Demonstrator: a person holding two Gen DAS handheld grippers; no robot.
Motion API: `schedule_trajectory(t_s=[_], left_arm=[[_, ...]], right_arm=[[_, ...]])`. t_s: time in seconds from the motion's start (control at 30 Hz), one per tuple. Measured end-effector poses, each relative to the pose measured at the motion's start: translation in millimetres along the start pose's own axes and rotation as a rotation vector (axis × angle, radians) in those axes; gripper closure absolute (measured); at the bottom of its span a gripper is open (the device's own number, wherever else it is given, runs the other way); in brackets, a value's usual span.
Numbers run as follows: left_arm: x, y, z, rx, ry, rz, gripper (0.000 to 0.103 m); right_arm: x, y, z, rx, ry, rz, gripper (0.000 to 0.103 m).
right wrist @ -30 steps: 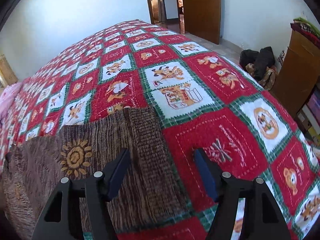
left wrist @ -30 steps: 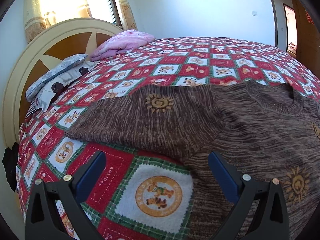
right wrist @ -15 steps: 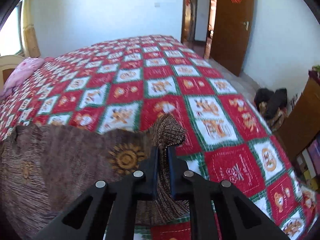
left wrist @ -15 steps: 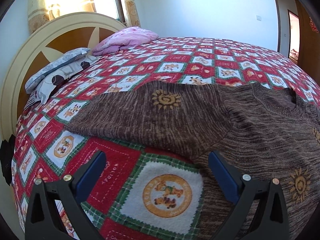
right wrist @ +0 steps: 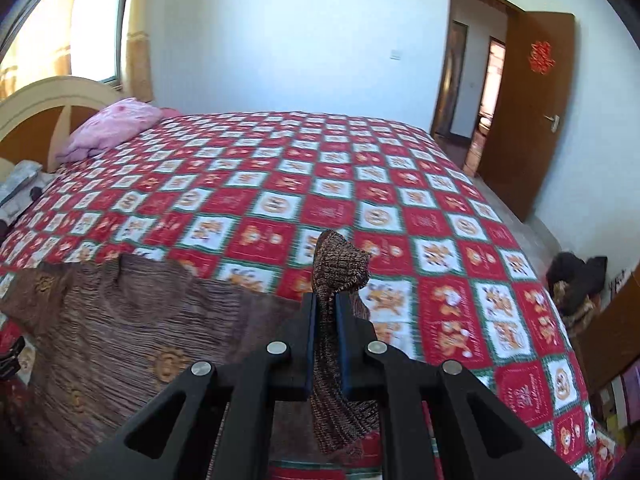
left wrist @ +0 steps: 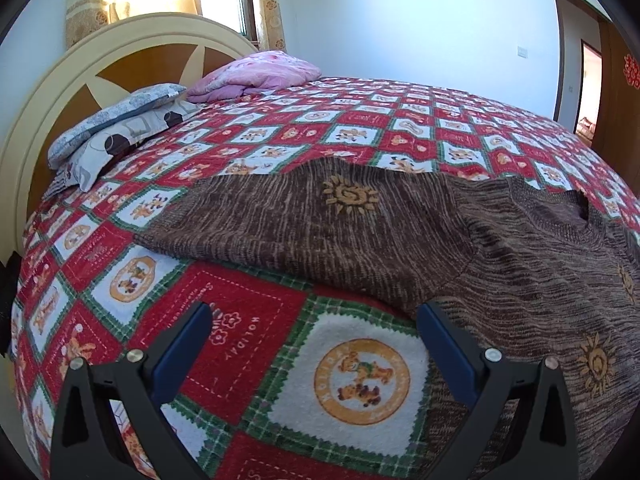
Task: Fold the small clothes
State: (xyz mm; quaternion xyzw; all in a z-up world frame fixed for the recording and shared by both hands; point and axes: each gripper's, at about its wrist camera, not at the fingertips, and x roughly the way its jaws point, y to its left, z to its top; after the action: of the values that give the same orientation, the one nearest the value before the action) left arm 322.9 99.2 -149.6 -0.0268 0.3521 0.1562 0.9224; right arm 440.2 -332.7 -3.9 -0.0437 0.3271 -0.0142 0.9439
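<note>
On the bed: my brown knitted sweater (left wrist: 400,240) lay spread over the red, white and green patchwork quilt (left wrist: 280,132), one sleeve stretched out flat toward the headboard (left wrist: 52,92).
Right gripper: my right gripper (right wrist: 326,308) stood pressed together on the other sleeve's ribbed cuff (right wrist: 340,264), which poked up above the blue pads while more knit hung down below them, clear of the quilt.
Left gripper: my left gripper (left wrist: 314,320) was spread wide over a bear patch of the quilt, nothing between its fingers; the right-hand fingertip sat just beside the sweater's near edge, though I could not tell if it touched.
Sweater body: flat, neck opening toward the far side, sun motifs facing up.
By the headboard: a pink pillow (left wrist: 260,74) and grey patterned pillows (left wrist: 116,120).
Far side: an open brown door (right wrist: 524,112).
</note>
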Motion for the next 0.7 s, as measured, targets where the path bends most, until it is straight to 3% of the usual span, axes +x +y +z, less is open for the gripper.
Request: schedule_trajectory(t_s=[0.3,0.5,0.57,0.63,0.67,0.7], left_arm=[[2.9,-3.0,-5.5,0.015,-0.001,-0.016,0.0],[9.7,-5.5,-8.5,0.032,0.028,-0.051,0.0],[11.0,-7.0,-9.5,0.043,0.036,-0.062,0.0],[10.7,-8.4,-9.3,0.051,0.038,-0.069,0.0],[9.1,-8.1,-9.7,0.053,0.036,-0.07,0.0],[7.7,-8.3,-9.6,0.056,0.035,-0.075,0.0]], right_arm=[[20.8,96.9,2.9,-0.082,0.018,0.129,0.094],[55.5,164.7,-28.0,-0.12,0.067,0.21,0.094],[70.6,176.7,-40.3,-0.079,0.099,0.281,0.092],[80.3,180.1,-48.8,-0.041,0.151,0.327,0.074],[81.0,179.6,-53.8,-0.019,0.176,0.342,0.051],[76.6,176.7,-58.8,-0.001,0.186,0.36,0.036]])
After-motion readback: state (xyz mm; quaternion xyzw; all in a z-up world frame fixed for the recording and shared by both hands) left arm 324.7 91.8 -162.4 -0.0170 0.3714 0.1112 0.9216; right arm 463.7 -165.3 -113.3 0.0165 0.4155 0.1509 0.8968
